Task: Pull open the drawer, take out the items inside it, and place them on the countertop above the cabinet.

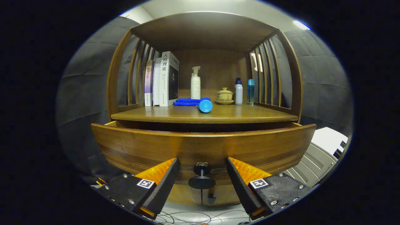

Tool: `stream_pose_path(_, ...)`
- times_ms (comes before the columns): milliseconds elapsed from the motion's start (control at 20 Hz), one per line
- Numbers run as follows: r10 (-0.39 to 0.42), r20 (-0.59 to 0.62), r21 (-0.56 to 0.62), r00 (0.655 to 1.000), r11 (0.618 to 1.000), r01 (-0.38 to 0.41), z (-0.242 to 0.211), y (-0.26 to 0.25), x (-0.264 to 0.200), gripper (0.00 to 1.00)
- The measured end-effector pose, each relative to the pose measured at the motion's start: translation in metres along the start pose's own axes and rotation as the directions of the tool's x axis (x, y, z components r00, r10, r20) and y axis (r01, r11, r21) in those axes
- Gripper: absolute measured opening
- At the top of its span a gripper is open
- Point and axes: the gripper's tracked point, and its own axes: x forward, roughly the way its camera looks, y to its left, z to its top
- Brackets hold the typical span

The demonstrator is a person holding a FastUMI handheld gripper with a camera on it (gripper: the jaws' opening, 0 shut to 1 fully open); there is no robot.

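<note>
A wooden drawer front (203, 147) stands pulled out a little from under the cabinet's countertop (203, 115), and a dark gap shows above it. Its round black knob (202, 178) sits between my two fingers, which stand apart on either side of it without touching. My gripper (202, 164) is open. The drawer's inside is hidden behind its front. A blue cylinder (205, 106) lies on the countertop near its front edge, with a folded blue cloth (189, 101) just behind it.
On the countertop stand three books (162, 79) at the left, a white pump bottle (195, 82) in the middle, a lidded tea bowl (224, 95), a white bottle (238, 91) and a blue bottle (250, 91) at the right. Slatted wooden sides and a shelf roof enclose it. Cables lie on the floor below.
</note>
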Motion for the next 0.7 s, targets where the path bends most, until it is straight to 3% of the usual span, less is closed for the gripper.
stream_pose_path(700, -0.022, 0.036, 0.001, 0.999, 1.0, 0.022, 0.008, 0.001, 0.052, 0.94)
